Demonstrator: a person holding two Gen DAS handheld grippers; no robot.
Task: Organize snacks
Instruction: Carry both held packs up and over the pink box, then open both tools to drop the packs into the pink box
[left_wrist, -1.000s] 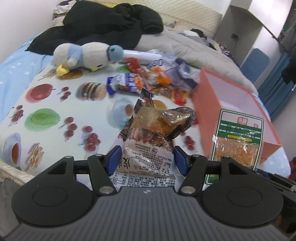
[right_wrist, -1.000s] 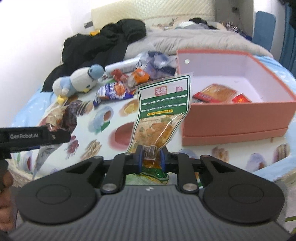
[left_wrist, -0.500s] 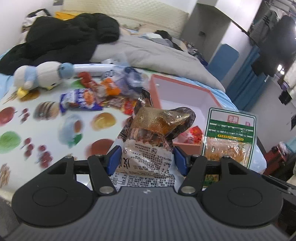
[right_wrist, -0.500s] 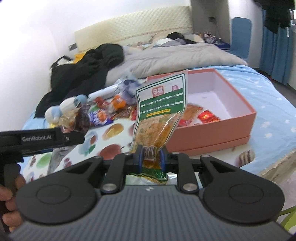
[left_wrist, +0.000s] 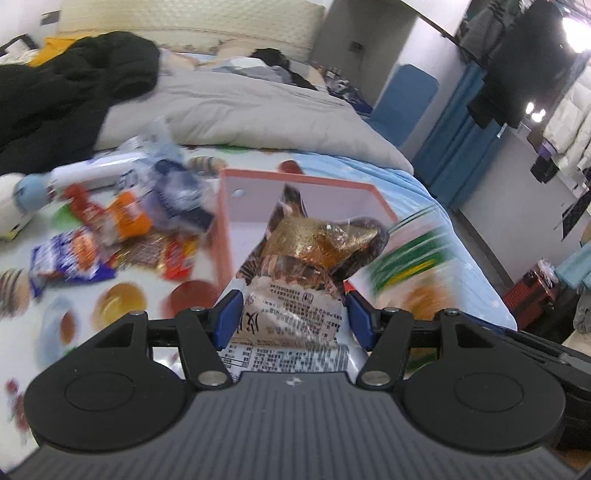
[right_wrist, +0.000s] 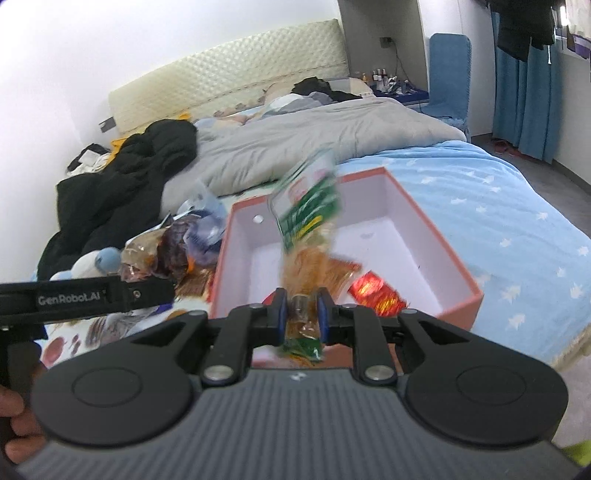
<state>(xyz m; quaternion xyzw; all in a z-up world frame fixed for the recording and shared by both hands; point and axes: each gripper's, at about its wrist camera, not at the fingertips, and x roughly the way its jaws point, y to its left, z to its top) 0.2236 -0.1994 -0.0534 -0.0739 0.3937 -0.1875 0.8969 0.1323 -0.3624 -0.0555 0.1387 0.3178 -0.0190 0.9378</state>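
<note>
Tools both carry snacks: left tool clamps a brown crinkly packet, right tool pinches tighter on a green-labelled pouch. Both have swung from the bed's pile to above the pink box, ready for dropping in.

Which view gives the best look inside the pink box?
The right wrist view: the pink box lies open below it, floor and red packet visible. The left wrist view shows only the box's walls; the held snack bag hides the floor.

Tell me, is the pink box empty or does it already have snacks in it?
Not empty: the pink box holds a red packet on its floor, lid off.
</note>
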